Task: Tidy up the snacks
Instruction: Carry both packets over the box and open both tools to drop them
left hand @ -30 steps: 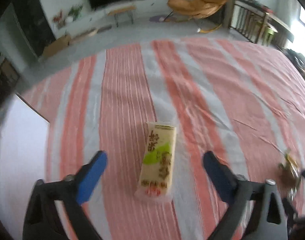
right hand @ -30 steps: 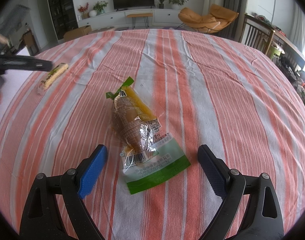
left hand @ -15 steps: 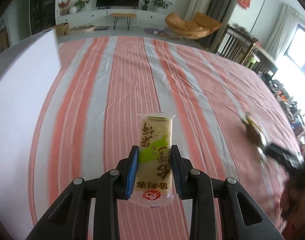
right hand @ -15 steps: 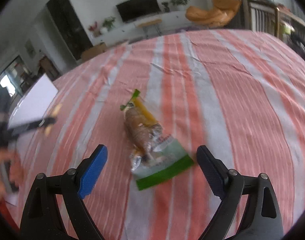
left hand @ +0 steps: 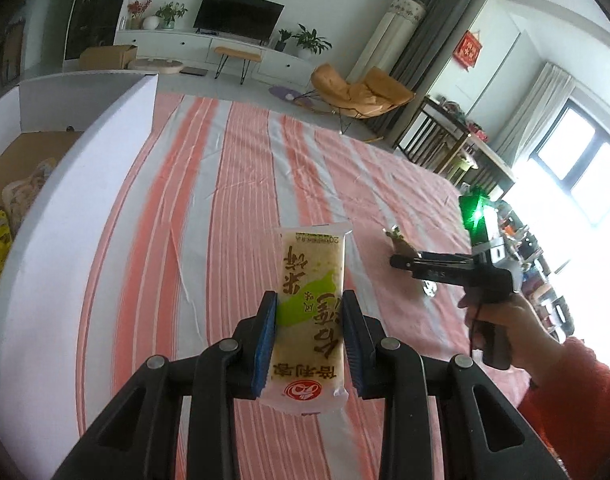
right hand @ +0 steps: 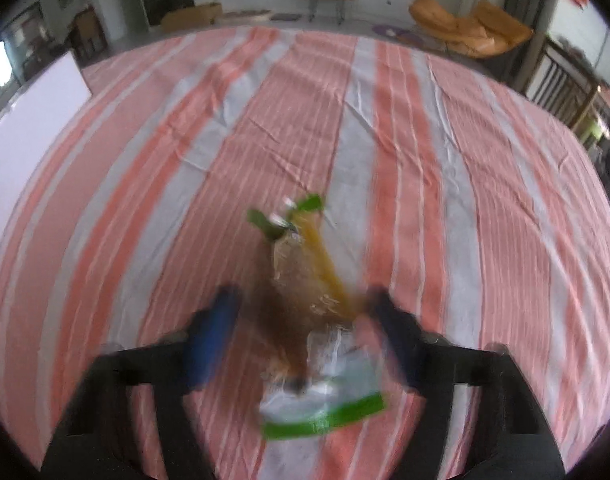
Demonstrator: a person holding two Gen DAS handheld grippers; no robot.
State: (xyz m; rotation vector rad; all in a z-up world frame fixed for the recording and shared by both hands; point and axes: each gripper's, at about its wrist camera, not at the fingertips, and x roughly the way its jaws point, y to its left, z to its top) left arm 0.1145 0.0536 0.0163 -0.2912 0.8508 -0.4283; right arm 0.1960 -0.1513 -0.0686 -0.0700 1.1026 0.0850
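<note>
Your left gripper (left hand: 309, 332) pinches the rice-cracker pack (left hand: 311, 312) long-axis forward; the white box (left hand: 77, 184) sits left, while right gripper (right hand: 305, 340) fingers straddle the bread bag (right hand: 305, 312), blurred, grip unclear.

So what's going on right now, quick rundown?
Left tongs shut on rice cracker, lifted over the cloth. Right tongs blurred, straddling bread bag. White box on the left, nothing blocking.

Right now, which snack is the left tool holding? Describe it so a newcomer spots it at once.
Start from the big table with the pink-and-white striped cloth. Above it, in the left wrist view, the left tool is shut on a long flat rice cracker packet. It is pale cream with a green patch and brown lettering, unlike the brown bread in the clear, green-edged bag that lies on the cloth.
</note>
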